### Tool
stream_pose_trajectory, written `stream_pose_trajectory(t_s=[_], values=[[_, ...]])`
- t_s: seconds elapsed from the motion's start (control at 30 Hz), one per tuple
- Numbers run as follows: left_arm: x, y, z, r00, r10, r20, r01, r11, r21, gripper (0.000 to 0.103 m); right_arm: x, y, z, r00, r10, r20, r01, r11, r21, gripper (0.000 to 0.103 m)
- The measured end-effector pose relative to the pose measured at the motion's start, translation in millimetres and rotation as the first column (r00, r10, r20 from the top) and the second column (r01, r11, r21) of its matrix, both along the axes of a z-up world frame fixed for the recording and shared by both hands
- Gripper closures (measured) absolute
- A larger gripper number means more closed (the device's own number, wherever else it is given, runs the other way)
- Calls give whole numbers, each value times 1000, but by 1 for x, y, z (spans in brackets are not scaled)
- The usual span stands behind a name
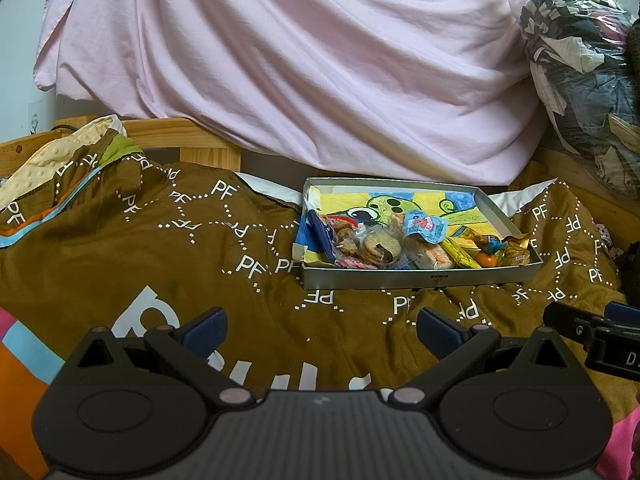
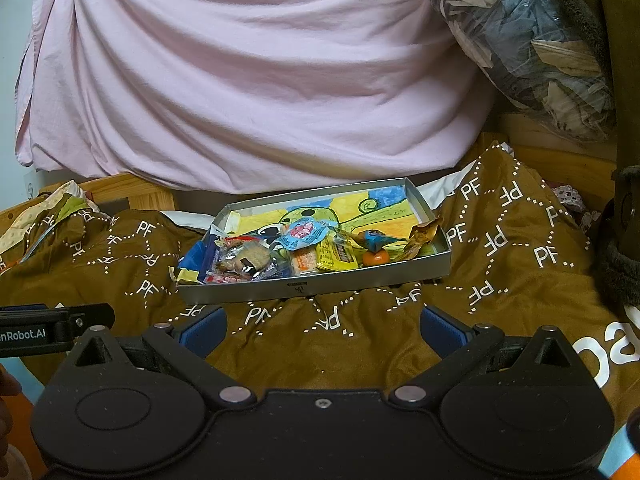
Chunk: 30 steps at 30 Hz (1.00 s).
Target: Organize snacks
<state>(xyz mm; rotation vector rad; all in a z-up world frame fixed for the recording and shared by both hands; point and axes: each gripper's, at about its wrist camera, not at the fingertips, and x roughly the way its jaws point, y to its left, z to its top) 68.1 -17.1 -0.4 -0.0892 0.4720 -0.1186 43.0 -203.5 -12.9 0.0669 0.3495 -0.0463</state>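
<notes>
1. My left gripper sits nearest the camera, low over the brown blanket. Its blue pads are spread wide apart and hold nothing.
2. My right gripper sits in the same posture over the same blanket. Its pads are also spread wide and hold nothing.
3. Each gripper shows at the edge of the other's view, so the two hover side by side, apart.
4. Beyond both grippers, a shallow grey tray rests on the blanket. A yellow, green and blue cartoon sheet lines its floor.
5. The snacks lie inside the tray, crowded along the near wall:
   a. a clear bag of cookies at the left;
   b. a blue pouch on top, near the middle;
   c. a yellow packet just right of it;
   d. a small orange sweet further right;
   e. a crumpled brown wrapper against the right wall.
6. Behind the tray, a large pink sheet fills the background.
7. At the far right sits a clear bag of clothes.
</notes>
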Motion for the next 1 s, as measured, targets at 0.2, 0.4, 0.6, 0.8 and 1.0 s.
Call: stream_pose_trajectory(t_s=[0.2,0.4,0.6,0.8,1.0], values=[[0,1,-1,1000,-1,-7,1,1000,0,0,0,0,-2,1000,2,-5,-2,1000,2,1],[0,0,-1,1000,0,-7,0,1000,0,0,0,0,-2,1000,2,-6,-2,1000,2,1],[0,0,-1,1000,-1,-8,1,1000,2,0,0,0,-2,1000,3,-7,-3,1000,3,1],[1,1,-2,1000,-2,-8,2,1000,4,0,1,0,-4,1000,5,-11,-5,1000,5,1],[2,1,-2,1000,-2,-9,2,1000,5,0,1,-1,-3,1000,5,-12,-5,1000,5,1]])
